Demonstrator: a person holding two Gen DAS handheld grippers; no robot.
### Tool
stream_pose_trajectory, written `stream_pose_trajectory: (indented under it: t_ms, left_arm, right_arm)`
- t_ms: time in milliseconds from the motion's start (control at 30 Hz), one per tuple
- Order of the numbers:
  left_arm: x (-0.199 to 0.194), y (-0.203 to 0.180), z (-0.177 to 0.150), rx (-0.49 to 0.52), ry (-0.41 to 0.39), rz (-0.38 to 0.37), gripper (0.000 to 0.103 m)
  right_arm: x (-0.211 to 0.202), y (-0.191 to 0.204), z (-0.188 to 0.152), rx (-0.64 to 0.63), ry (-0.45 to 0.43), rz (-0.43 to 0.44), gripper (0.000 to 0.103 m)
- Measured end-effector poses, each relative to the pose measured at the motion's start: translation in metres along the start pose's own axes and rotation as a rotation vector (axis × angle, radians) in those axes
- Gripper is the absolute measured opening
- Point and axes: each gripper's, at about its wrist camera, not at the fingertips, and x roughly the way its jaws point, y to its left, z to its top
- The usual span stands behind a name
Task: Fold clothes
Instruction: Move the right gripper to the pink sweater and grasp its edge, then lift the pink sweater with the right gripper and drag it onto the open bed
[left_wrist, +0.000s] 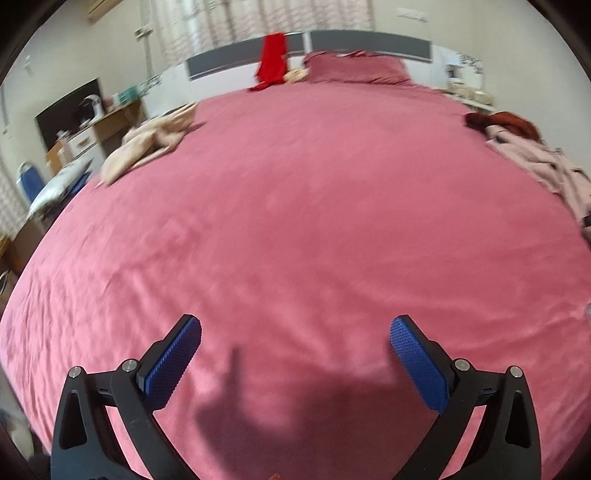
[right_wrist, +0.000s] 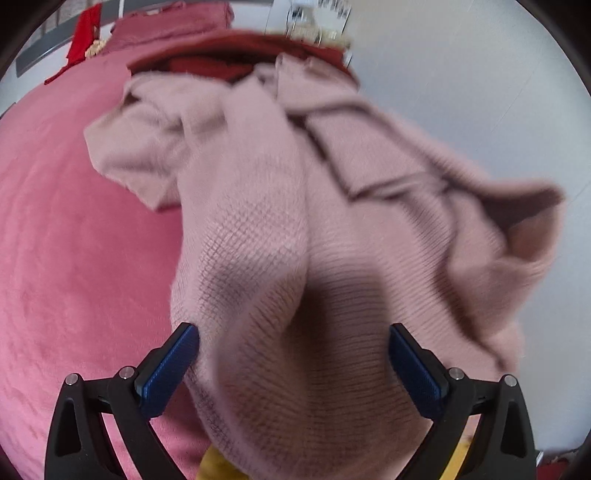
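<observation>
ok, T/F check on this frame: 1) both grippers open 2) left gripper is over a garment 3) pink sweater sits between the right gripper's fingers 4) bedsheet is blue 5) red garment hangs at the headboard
1) True: left gripper and right gripper are both open.
2) False: only bare bedsheet lies below it.
3) True: the pink sweater lies between the open fingers, not clamped.
4) False: the bedsheet is pink-red.
5) True: the red garment hangs over the headboard.
</observation>
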Motion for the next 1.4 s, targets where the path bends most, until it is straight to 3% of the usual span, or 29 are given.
stream_pose_trajectory:
  t_ms: [33,67,100,133,167,200,367,500,600,700,833,967,1100,1200,1333,1400]
  left_arm:
    - [-0.002,-0.004,0.004,0.008,-0.002,-0.010,0.103]
    - [-0.004,-0.008,0.005,0.015,-0.001,-0.020,0.103]
    - [-0.005,-0.011,0.006,0.018,-0.001,-0.030,0.103]
    - [-0.005,-0.011,0.007,0.016,0.001,-0.037,0.103]
    - [-0.004,-0.012,0.006,0.012,0.012,-0.043,0.103]
    - [-0.005,-0.014,0.005,0.005,0.023,-0.049,0.103]
    - [-0.005,-0.004,0.001,-0.036,0.063,-0.064,0.103]
    - [-0.007,0.009,0.000,-0.072,0.077,-0.056,0.103]
    - [-0.013,0.022,0.000,-0.116,0.062,-0.031,0.103]
    - [-0.025,0.041,0.003,-0.172,0.038,-0.029,0.103]
    - [-0.046,0.072,0.005,-0.234,-0.012,-0.021,0.103]
    - [-0.071,0.110,0.005,-0.289,-0.067,0.016,0.103]
    - [-0.096,0.161,-0.005,-0.365,-0.123,0.088,0.103]
    - [-0.108,0.202,-0.021,-0.435,-0.119,0.155,0.103]
    - [-0.113,0.242,-0.046,-0.515,-0.077,0.199,0.103]
    - [-0.116,0.261,-0.059,-0.553,-0.055,0.218,0.103]
  right_arm:
    - [0.004,-0.002,0.000,0.007,0.015,0.019,0.100]
    - [0.003,-0.006,0.002,0.019,0.021,0.040,0.089]
    - [0.003,-0.010,0.003,0.035,0.025,0.060,0.073]
    - [0.001,-0.018,0.003,0.063,0.023,0.080,0.066]
    - [-0.001,-0.030,0.003,0.112,0.018,0.119,0.046]
    - [-0.003,-0.048,0.001,0.195,0.010,0.197,0.034]
    - [0.004,-0.117,-0.028,0.644,0.003,0.663,0.022]
    - [-0.008,-0.114,-0.036,0.833,-0.033,0.997,0.020]
    - [-0.041,-0.076,-0.024,0.799,-0.057,1.197,0.020]
    - [-0.080,-0.018,-0.009,0.692,-0.033,1.330,0.020]
    - [-0.126,0.077,-0.006,0.508,0.062,1.469,0.020]
    - [-0.178,0.202,-0.034,0.293,0.196,1.612,0.020]
    - [-0.222,0.340,-0.074,0.040,0.331,1.675,0.020]
    - [-0.230,0.428,-0.111,-0.061,0.434,1.649,0.020]
    - [-0.224,0.512,-0.158,-0.218,0.467,1.437,0.029]
    - [-0.219,0.531,-0.178,-0.322,0.470,1.321,0.029]
